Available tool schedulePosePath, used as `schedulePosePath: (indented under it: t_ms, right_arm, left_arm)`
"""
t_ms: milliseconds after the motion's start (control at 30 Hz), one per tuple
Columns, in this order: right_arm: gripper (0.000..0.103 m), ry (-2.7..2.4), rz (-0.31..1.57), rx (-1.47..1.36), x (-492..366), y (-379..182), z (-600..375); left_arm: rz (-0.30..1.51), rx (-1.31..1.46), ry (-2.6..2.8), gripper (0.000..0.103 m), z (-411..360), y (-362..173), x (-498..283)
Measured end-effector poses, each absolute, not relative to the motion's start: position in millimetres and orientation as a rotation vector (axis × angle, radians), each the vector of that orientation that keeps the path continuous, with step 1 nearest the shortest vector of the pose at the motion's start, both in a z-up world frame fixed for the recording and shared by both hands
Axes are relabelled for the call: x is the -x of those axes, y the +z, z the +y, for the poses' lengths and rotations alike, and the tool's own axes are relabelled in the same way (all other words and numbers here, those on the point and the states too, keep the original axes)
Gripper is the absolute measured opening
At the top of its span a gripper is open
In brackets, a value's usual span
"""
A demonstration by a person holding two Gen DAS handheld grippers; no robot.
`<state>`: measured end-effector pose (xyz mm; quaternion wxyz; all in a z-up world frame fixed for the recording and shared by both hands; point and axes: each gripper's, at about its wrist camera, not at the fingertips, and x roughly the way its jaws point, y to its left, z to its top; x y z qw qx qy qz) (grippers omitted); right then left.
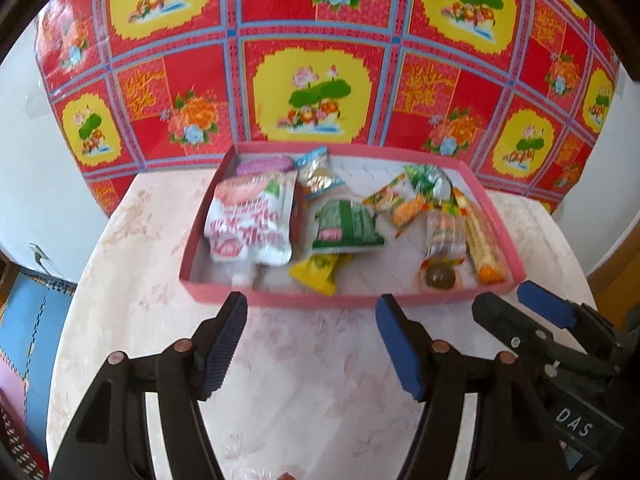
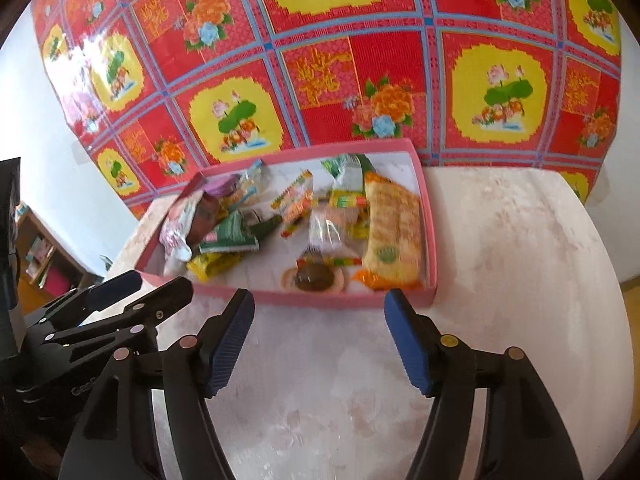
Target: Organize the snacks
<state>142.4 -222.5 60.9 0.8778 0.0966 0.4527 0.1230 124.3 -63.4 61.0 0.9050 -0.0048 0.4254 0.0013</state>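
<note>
Both claws, left (image 1: 310, 312) and right (image 2: 319, 309), gape empty just short of the snack tray (image 1: 352, 300).

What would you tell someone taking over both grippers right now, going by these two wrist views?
Left gripper: open, nothing between its fingers, just short of the box's near wall.
Right gripper: open, empty, at the same wall, to the left gripper's right.
Pink box sits on the pale round table, against the red floral cloth.
Done: all visible snacks lie inside the box, among them the white pouch, green packet and long orange packet.
Left: no loose snacks visible on the table; they lie jumbled, so perhaps tidy them.
</note>
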Motion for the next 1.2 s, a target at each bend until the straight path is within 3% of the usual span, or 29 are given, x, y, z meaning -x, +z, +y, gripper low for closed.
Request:
schedulePosePath:
  t_ms: [1200]
  right_arm:
    - [0.070, 0.051, 0.993, -0.011, -133, 28, -204]
  left_arm:
    - [0.942, 0.001, 0.051, 0.070, -61, 25, -118]
